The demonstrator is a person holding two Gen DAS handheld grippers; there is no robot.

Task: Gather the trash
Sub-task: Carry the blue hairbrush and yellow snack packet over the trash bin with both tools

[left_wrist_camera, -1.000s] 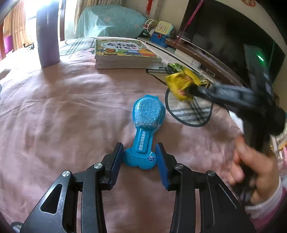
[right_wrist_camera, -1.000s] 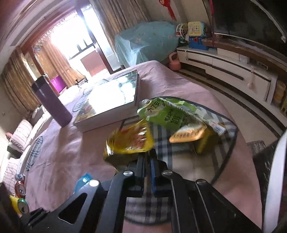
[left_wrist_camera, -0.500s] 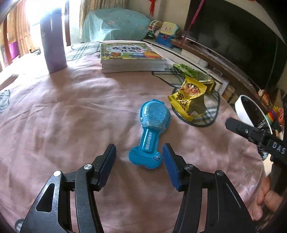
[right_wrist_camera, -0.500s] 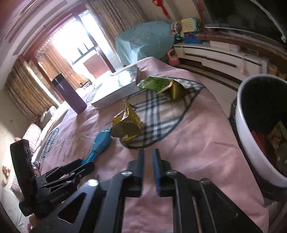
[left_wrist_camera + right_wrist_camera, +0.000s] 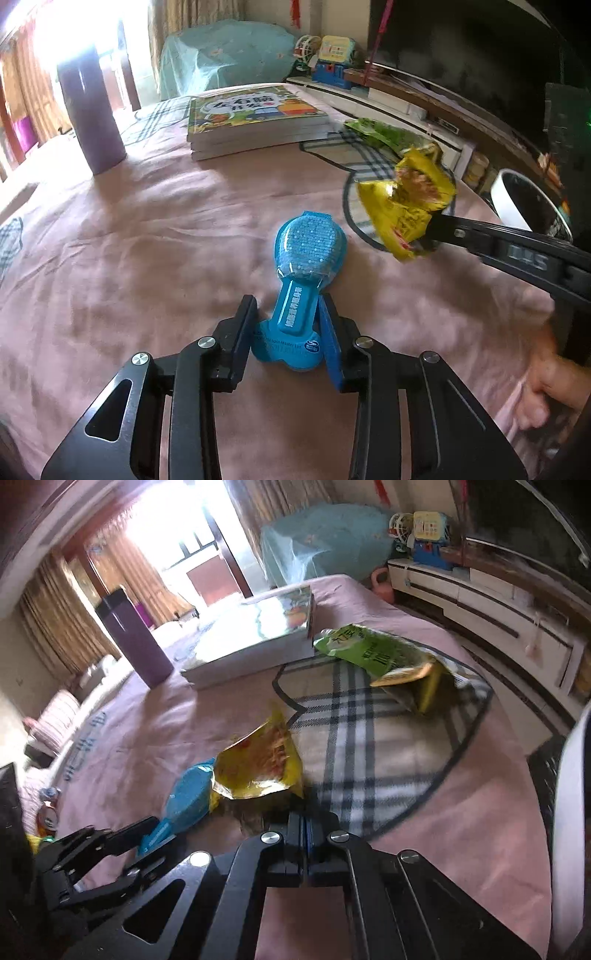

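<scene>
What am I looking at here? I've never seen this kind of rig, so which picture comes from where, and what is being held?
There is no robot: a person holds a two-finger gripper in each hand, each with a fisheye camera looking along its fingers.

The left wrist view shows the left gripper, its fingers on either side of the handle end of a blue packaged brush lying on a pink cloth. I cannot tell whether they are pressing it yet. The right gripper comes in from the side, shut on a yellow snack wrapper.

The right wrist view shows that wrapper from behind its closed fingers. On the cloth are also a stack of books, a purple bottle and a green wrapper. A white bin stands beside the surface.
</scene>
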